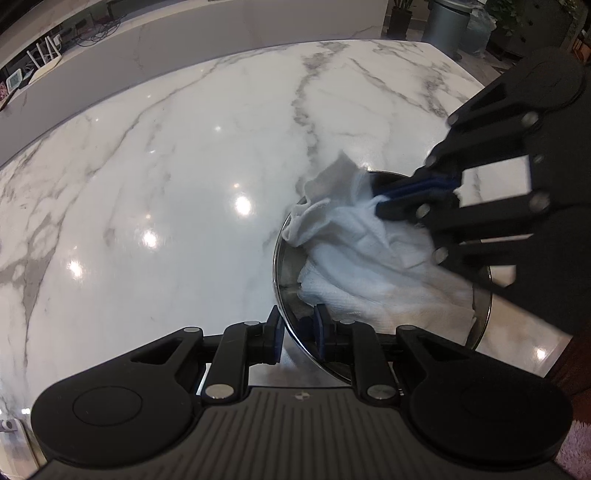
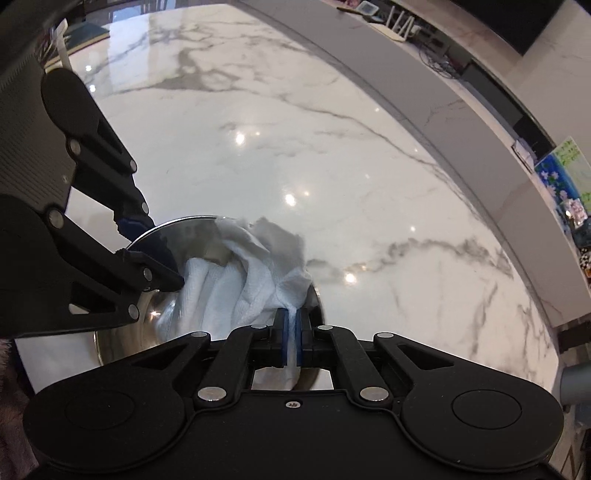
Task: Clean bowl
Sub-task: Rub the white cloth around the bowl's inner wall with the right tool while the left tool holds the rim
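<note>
Marble, white with grey veins, forms the work surface (image 1: pixel 166 177); it is polished and carries several bright reflections of ceiling lights. The slab has a rounded far corner in the left wrist view. Beyond its far edge runs a grey raised ledge (image 2: pixel 461 122), and behind that a shelf with tangled cables and a white device with upright antennas (image 1: pixel 46 55). A grey cylindrical bin (image 1: pixel 445 22) and potted plants stand on the floor past the far corner. A colourful blue printed item (image 2: pixel 565 173) sits at the right end of the ledge in the right wrist view.

The bowl (image 1: pixel 284 266), of shiny steel, rests on the marble close to the near edge. The left gripper (image 1: pixel 297 332) is closed narrowly on the bowl's rim: one blue pad is outside the wall, the other inside.

A white cloth (image 2: pixel 236 288) lies crumpled inside the bowl, with one corner draped over the far rim onto the marble side. The right gripper (image 2: pixel 293 339) is clamped tight on a fold of this cloth, which shows as a thin white strip between the blue pads. In the left wrist view the right gripper enters from the right, its fingers reaching down into the bowl, slightly blurred.
</note>
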Demonstrator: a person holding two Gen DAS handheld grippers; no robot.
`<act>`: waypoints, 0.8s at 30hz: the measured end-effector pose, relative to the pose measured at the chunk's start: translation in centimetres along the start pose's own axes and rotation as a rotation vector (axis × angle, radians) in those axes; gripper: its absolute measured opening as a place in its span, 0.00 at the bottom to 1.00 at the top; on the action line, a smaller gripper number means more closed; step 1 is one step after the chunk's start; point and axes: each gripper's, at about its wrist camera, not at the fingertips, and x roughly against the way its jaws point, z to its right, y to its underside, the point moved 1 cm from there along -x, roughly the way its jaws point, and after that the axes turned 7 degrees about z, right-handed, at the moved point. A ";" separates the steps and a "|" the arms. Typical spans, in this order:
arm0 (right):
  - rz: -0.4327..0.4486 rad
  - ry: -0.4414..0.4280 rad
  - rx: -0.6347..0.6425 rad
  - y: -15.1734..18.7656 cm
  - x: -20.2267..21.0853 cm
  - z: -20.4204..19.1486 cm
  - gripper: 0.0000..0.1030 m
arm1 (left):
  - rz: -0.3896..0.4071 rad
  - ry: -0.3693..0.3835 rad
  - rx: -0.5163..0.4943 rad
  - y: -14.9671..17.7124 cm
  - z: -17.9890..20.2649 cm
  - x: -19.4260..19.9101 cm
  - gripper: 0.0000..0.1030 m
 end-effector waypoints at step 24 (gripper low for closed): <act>-0.075 -0.200 0.059 -1.0 -1.1 -2.6 0.59 | -0.001 0.047 0.058 0.4 -0.8 0.1 0.15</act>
